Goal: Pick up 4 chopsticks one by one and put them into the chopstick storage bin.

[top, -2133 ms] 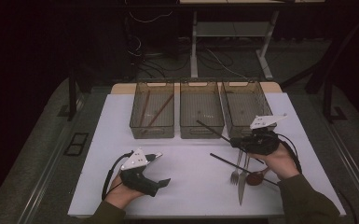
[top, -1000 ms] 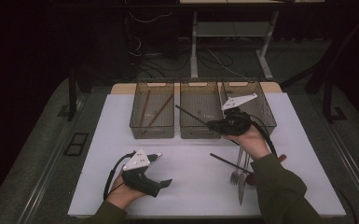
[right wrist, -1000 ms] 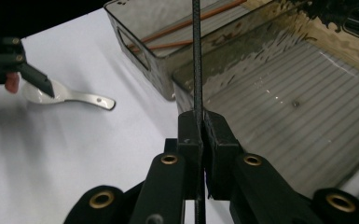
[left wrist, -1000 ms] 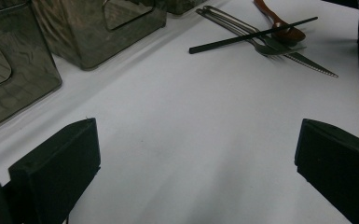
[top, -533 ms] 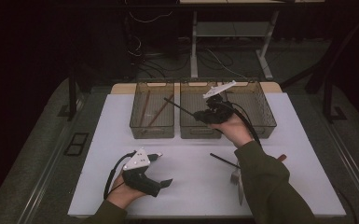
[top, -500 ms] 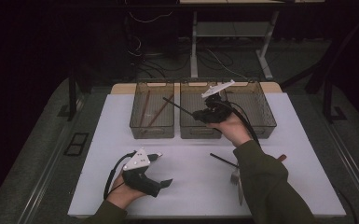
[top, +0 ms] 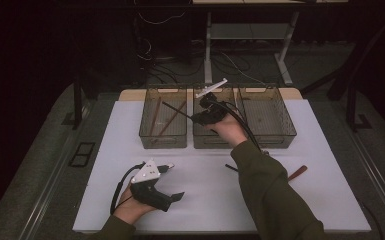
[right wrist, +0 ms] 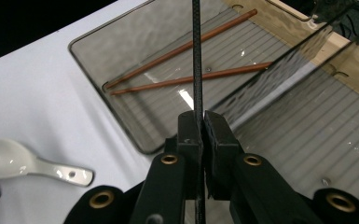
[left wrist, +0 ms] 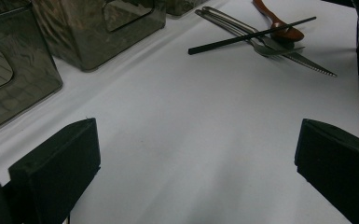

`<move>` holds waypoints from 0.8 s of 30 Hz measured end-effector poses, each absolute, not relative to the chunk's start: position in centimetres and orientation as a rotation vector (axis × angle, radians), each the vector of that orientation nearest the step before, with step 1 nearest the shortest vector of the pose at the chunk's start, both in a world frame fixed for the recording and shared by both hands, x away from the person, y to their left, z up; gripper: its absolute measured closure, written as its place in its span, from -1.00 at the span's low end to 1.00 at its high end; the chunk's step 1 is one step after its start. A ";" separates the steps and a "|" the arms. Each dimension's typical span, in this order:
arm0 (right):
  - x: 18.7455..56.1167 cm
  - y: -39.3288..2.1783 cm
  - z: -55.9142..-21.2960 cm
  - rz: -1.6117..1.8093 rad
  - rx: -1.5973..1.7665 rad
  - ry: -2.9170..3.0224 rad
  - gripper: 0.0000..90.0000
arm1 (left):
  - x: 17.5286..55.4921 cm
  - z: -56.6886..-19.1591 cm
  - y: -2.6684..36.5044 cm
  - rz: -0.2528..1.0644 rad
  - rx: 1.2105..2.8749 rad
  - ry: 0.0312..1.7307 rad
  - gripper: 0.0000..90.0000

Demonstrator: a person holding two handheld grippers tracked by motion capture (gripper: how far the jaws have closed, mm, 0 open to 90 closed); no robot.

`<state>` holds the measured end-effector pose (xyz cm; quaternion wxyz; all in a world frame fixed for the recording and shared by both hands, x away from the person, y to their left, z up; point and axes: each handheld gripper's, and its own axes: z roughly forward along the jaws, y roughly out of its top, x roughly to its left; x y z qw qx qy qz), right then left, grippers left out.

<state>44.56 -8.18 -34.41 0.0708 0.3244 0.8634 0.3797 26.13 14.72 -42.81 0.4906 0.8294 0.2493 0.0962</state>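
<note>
The black chopstick (right wrist: 196,60) runs straight out from the right gripper (right wrist: 200,122), its free end reaching over the left bin (top: 163,141), where 2 brown chopsticks (right wrist: 182,49) lie. It is thin, dark and matte, with a fine woven texture. The jaws are clamped tight on it above the wall between the left and middle bins. The left gripper (top: 176,196) rests on the white table (top: 210,195), jaws spread wide around nothing.
</note>
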 end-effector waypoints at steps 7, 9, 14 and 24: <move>45.6 -5.4 -34.6 1.082 0.982 2.607 0.89 | 26.0 -42.8 14.6 0.235 2.020 0.595 -1.00; 46.0 -4.7 -34.7 1.062 0.993 2.611 0.89 | 26.0 -42.8 14.6 0.233 2.014 0.596 -1.00; 46.7 -3.2 -35.4 1.029 1.013 2.625 0.89 | 26.0 -42.7 14.7 0.236 2.011 0.591 -1.00; 48.8 -1.0 -36.6 0.966 1.078 2.617 0.89 | 26.0 -42.7 14.6 0.233 2.007 0.593 -1.00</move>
